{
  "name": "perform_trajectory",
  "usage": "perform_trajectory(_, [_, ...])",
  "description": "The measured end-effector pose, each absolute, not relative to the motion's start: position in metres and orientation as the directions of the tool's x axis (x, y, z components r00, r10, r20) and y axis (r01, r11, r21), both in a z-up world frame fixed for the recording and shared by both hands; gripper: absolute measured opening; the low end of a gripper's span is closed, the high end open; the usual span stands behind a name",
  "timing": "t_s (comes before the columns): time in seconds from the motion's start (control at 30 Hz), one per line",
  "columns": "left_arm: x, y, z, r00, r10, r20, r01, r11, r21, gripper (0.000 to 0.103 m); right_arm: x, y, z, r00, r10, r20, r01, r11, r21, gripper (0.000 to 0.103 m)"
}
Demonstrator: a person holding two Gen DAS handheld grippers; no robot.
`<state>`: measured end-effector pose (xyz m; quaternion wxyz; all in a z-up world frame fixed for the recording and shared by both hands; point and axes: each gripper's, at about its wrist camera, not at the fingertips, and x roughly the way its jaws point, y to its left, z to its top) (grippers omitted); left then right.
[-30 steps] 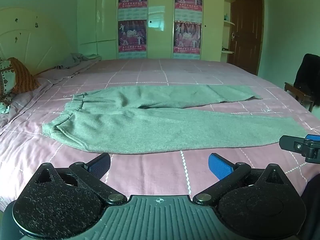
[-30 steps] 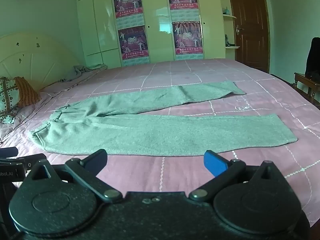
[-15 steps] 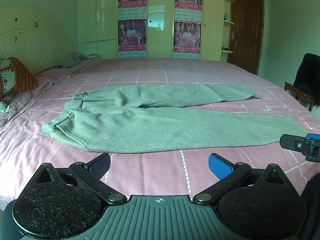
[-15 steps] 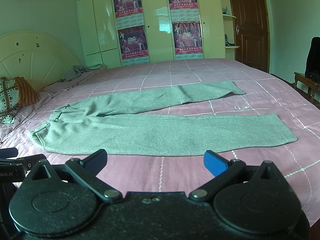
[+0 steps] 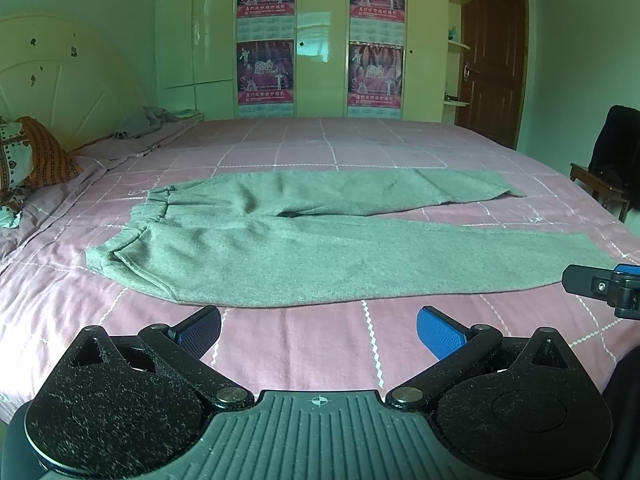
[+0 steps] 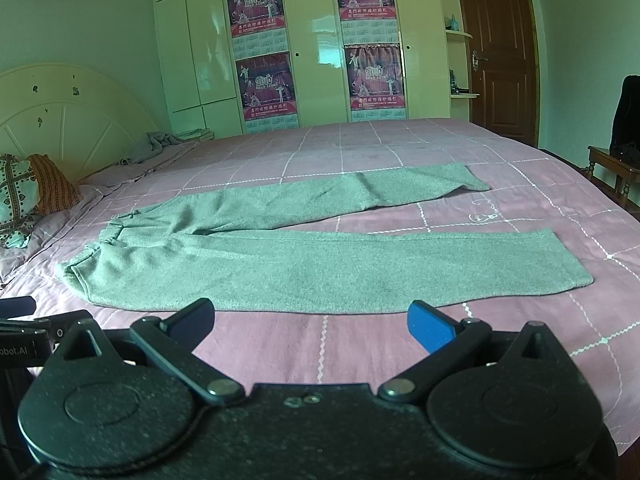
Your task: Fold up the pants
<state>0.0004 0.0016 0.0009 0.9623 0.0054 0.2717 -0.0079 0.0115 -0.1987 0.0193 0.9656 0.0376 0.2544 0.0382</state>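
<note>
At the far left, a patterned pillow (image 5: 24, 160) leans by the cream headboard (image 6: 68, 120), with a crumpled grey cloth (image 5: 150, 120) lying further along the head of the bed. The bed (image 5: 304, 148) carries a pink cover with a white grid, and the grey-green pants (image 5: 280, 240) lie flat on it, unfolded: the waistband (image 5: 140, 220) points toward the headboard at the left, and the two legs run out to the right, spread apart in a narrow V, the near leg ending at a cuff (image 6: 568, 260) and the far leg at another cuff (image 6: 468, 178) further back. The left hand-held gripper (image 5: 318, 326) hovers low above the near edge of the bed, just short of the near leg, its blue-padded fingers (image 5: 438, 332) set wide apart and holding nothing. The right hand-held gripper (image 6: 310, 320) hangs likewise in front of the near leg, its fingers (image 6: 430, 326) also spread wide and empty; its tip shows at the right edge of the left wrist view, close to the near cuff. Behind the bed stands a pale wardrobe (image 6: 312, 40) with calendar posters (image 6: 256, 4) on its doors, then a dark wooden door (image 6: 500, 48), and at the far right a wooden chair (image 5: 600, 188) with dark clothing draped over it.
</note>
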Motion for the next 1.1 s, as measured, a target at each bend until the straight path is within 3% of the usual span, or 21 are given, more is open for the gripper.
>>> perform_trajectory(1.1, [-0.0004,0.0009,-0.0005,0.854,-0.01,-0.52,0.019,1.0,0.013,0.103,0.0108,-0.1981,0.0237,0.867,0.095,-0.49,-0.058,0.994,0.092,0.103])
